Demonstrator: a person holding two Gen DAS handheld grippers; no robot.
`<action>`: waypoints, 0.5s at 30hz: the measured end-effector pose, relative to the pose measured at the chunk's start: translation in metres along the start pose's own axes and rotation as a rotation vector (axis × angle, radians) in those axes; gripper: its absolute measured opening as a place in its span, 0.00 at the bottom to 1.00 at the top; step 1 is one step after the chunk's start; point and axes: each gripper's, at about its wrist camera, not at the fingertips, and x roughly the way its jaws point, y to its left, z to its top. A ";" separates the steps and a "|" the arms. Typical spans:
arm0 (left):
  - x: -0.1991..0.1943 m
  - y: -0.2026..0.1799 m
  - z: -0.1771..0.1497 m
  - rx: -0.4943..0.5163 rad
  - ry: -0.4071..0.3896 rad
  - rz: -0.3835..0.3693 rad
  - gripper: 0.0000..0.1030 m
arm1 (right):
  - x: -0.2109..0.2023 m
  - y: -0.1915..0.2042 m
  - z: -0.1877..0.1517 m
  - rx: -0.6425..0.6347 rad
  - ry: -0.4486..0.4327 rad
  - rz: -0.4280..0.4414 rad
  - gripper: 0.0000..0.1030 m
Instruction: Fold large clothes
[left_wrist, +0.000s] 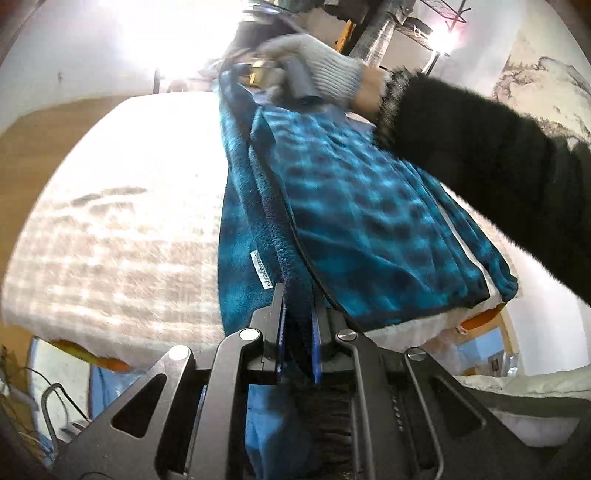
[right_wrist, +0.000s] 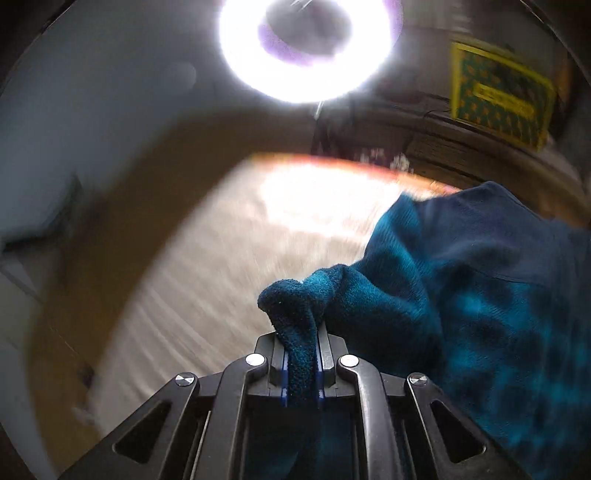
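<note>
We have both claws, left claw (left_wrist: 298, 314) and right claw (right_wrist: 302, 354), pinching the blue plaid fleece garment (left_wrist: 369, 221) over the surface (left_wrist: 122, 221); one lengthwise fold looks underway, further folds remain.

The right gripper (left_wrist: 258, 72) shows in the left wrist view only as a motion-smeared shape under a gloved hand (left_wrist: 317, 70). The fleece garment (right_wrist: 480, 295) runs off the right wrist picture's right edge, and the table (right_wrist: 207, 280) is streaked with blur.
</note>
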 end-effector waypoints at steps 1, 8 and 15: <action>0.000 -0.006 0.002 0.024 0.000 0.007 0.09 | -0.015 -0.017 0.000 0.047 -0.045 0.046 0.07; 0.033 -0.059 -0.009 0.211 0.066 0.030 0.09 | -0.055 -0.117 -0.051 0.286 -0.191 0.187 0.07; 0.063 -0.087 -0.021 0.286 0.151 0.058 0.09 | -0.042 -0.185 -0.099 0.466 -0.148 0.108 0.10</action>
